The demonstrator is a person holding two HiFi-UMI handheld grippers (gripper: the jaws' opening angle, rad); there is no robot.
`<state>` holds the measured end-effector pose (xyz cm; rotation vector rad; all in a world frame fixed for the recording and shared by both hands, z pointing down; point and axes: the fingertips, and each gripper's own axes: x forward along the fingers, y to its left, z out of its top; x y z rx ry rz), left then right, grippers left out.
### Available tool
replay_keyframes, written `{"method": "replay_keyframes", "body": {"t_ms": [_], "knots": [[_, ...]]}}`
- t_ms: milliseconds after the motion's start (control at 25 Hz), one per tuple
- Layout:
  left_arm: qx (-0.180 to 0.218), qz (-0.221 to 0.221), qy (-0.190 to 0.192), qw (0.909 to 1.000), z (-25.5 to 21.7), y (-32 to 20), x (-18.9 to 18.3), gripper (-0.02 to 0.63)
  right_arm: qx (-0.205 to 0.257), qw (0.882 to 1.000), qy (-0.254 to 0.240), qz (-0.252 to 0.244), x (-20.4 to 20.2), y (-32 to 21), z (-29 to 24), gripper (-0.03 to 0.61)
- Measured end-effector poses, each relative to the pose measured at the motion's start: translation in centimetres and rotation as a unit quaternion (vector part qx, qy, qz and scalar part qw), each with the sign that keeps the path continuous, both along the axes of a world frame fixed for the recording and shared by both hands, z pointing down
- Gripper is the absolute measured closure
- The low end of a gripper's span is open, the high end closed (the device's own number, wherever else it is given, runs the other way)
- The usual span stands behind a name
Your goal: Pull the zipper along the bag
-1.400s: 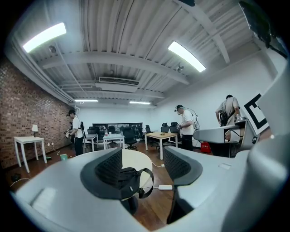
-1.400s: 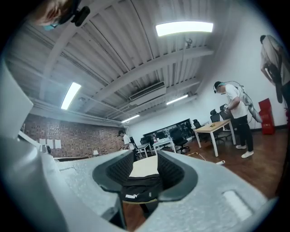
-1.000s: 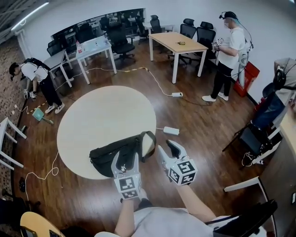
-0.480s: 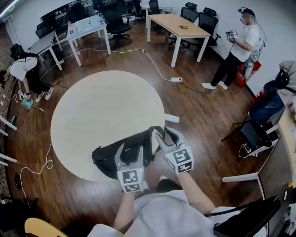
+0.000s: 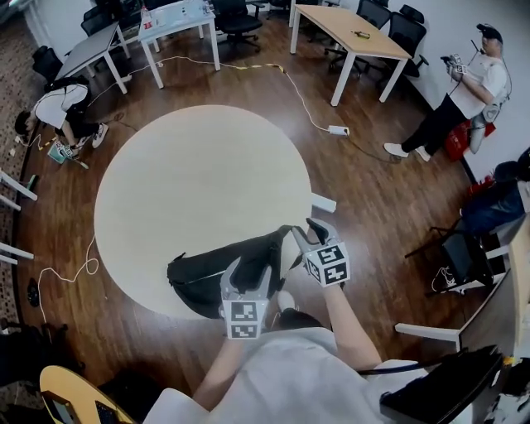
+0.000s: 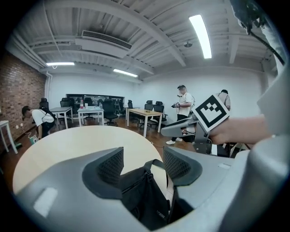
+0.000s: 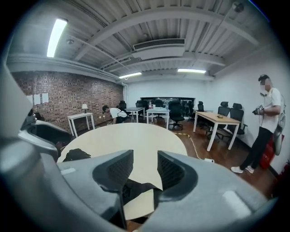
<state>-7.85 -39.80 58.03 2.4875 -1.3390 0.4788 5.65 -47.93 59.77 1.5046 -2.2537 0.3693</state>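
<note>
Matt cloth bag (image 5: 217, 273) lies on smooth table (image 5: 186, 178)

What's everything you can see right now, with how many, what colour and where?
round table: one, beige, middle of the room
bag: one, black, at the round table's near edge
long table: one, light wood, far side, right
desks: two, pale tops, far side, left
office chairs: several, black, around the long table and desks
power strips: two, white, on the dark wood floor right of the round table
other people: at least two, one crouching far left, one standing far right
left gripper: one, grey, over the bag, fingers apart, bag between them, not pinched
right gripper: one, grey, at the bag's right end, fingers apart, gripping nothing
</note>
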Motion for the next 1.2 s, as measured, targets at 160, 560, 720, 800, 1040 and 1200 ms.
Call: {"method": "replay_keyframes", "body": {"t_ms": [160, 560, 720, 800, 1040, 1200], "knots": [[-0.035, 0.0, -0.014, 0.9993, 2.5, -0.8, 1.3, 0.328, -0.045, 0.998, 0.009, -0.038, -0.4, -1.5, 4.3, 0.423], [-0.102, 0.014, -0.065, 0.9926, 8.5, -1.9, 4.6, 0.333, -0.132, 0.977, 0.036, -0.164, -2.8, -2.8, 15.1, 0.473], [-0.132, 0.023, -0.068, 0.9886, 10.7, -1.7, 6.1, 0.342, -0.166, 0.962, 0.063, -0.208, -3.3, -3.2, 18.7, 0.525], [-0.151, 0.029, -0.068, 0.9857, 12.0, -1.4, 7.2, 0.35, -0.188, 0.952, 0.077, -0.231, -3.4, -2.9, 20.1, 0.542], [-0.279, -0.021, 0.015, 0.96, 15.9, -0.8, 9.7, 0.385, -0.207, 0.951, 0.033, -0.226, -2.9, -3.5, 22.1, 0.586], [-0.288, -0.106, 0.019, 0.9517, 17.8, -2.2, 8.8, 0.362, -0.234, 0.943, 0.024, -0.237, -3.1, -3.3, 21.9, 0.586]]}}
